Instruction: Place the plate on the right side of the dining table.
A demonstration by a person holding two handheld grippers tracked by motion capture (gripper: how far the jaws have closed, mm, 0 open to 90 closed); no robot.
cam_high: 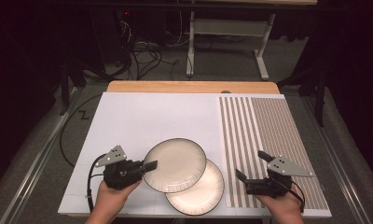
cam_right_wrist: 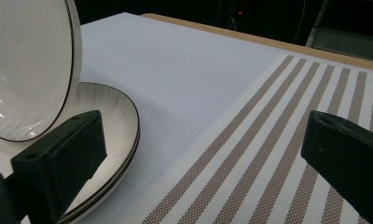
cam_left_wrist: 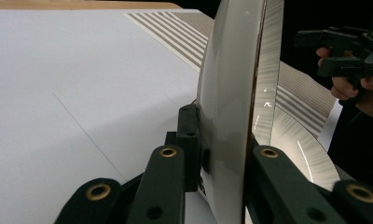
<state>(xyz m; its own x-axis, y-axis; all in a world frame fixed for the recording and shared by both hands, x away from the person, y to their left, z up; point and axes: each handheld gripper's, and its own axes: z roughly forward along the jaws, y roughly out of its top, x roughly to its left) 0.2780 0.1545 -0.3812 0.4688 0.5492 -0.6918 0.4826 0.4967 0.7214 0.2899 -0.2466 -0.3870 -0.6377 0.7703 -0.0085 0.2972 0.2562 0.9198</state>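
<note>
- Plate (cam_high: 175, 164), upper of two, is pinched at its left rim by my left gripper (cam_high: 149, 165); fingers clamped either side of the rim, as the left gripper view shows.
- It sits tilted, lifted off the lower plate (cam_high: 201, 192), overlapping that plate's upper left. Rim grip looks chosen because a flat plate offers no other hold.
- Lower plate rests on the white sheet (cam_high: 142, 116) near the table's (cam_high: 194, 87) front edge.
- Right gripper (cam_high: 251, 167) hovers over the striped mat (cam_high: 268, 140), fingers wide apart, holding nothing. My guess: it waits clear of the plates, ready to steady or receive.
- Mat is bare, a likely spot for the plate.
</note>
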